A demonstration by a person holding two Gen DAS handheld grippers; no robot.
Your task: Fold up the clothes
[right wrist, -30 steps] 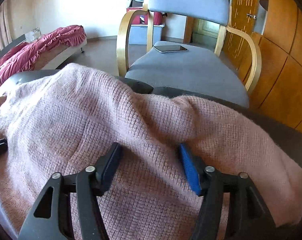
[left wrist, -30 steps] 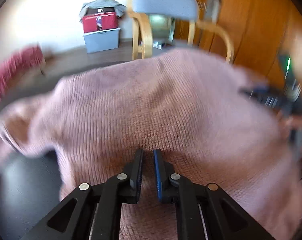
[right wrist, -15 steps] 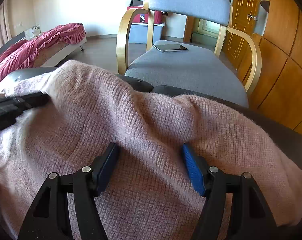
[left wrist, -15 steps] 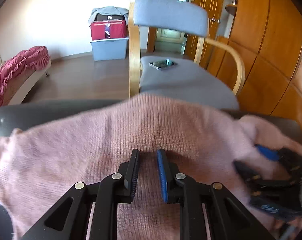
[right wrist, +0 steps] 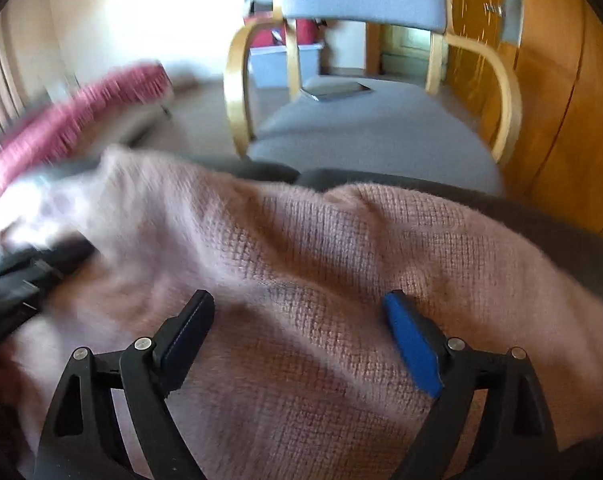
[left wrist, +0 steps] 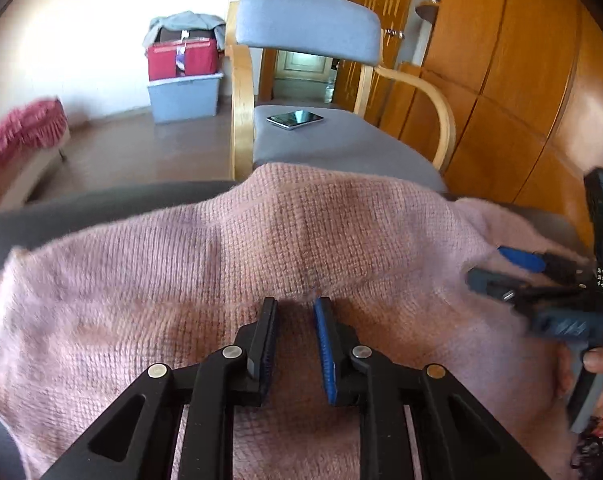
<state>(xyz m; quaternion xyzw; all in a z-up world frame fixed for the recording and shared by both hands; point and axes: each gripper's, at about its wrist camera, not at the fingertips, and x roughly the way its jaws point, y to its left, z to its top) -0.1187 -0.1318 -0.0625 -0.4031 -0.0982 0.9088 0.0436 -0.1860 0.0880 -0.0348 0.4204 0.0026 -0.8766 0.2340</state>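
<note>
Two grippers worked one pink sweater (left wrist: 261, 264) on the dark table (left wrist: 101, 208). Left gripper (left wrist: 295, 308) had parted slightly, releasing cloth; right gripper (right wrist: 301, 308) remained wide apart. Fold apparently laid.

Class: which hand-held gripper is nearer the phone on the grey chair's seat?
Cannot tell. The left hand-held gripper and right hand-held gripper both rest over the pink sweater, with the phone well beyond each.

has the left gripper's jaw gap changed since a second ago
Yes. The left gripper has opened: its fingers were nearly together a second ago, and now a clear gap shows the pink sweater between them, its far fold resting against the grey chair.
</note>
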